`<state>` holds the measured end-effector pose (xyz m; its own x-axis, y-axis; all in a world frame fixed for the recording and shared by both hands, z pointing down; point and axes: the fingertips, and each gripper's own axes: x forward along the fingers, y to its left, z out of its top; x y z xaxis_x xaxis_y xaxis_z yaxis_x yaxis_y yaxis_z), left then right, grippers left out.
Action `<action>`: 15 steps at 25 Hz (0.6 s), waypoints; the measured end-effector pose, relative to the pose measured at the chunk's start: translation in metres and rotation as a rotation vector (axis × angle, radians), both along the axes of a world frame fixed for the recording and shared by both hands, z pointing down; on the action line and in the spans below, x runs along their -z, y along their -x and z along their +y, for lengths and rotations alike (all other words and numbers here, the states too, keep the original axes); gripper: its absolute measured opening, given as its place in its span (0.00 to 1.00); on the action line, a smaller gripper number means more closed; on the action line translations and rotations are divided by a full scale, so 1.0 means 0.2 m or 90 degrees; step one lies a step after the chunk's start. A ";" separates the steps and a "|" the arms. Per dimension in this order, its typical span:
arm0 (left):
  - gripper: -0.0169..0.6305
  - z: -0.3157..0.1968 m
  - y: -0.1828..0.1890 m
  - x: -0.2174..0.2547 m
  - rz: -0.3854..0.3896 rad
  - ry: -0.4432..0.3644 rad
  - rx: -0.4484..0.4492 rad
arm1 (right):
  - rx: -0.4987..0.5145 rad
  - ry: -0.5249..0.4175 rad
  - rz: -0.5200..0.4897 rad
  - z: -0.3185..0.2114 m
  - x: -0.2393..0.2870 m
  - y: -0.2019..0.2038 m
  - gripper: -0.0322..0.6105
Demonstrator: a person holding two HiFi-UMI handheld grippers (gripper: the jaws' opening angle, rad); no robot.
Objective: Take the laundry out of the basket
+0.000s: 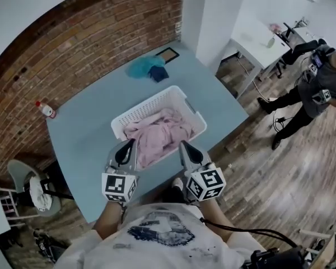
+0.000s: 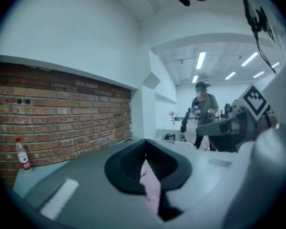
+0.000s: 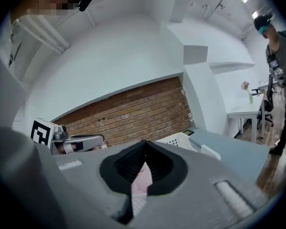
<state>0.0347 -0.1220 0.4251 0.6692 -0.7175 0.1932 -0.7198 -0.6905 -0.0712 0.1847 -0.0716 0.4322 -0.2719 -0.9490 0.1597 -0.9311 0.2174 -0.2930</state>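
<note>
Laundry (image 1: 159, 134): one pink heap, one basket (image 1: 145, 106), two claws (image 1: 130, 143) (image 1: 183, 145) tight on it

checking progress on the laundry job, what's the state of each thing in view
left gripper: shut on pink laundry
right gripper: shut on pink laundry
pink laundry: bunched in the basket, pinched by both grippers
basket: upright on the table
bottle: upright, cap on
teal cloths: crumpled on the table, outside the basket

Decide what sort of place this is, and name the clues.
Probably an open-plan office or lab, not a home: a white desk across the room, ceiling strip lights, and a blue worktable against a brick wall.
</note>
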 end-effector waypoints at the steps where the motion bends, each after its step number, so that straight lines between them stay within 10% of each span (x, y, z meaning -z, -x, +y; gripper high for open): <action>1: 0.01 -0.03 -0.02 -0.01 -0.002 0.003 0.017 | 0.017 0.004 -0.003 -0.06 -0.01 -0.02 0.05; 15: 0.01 -0.30 -0.12 -0.12 -0.033 0.027 0.074 | 0.129 0.009 -0.010 -0.47 -0.08 -0.15 0.05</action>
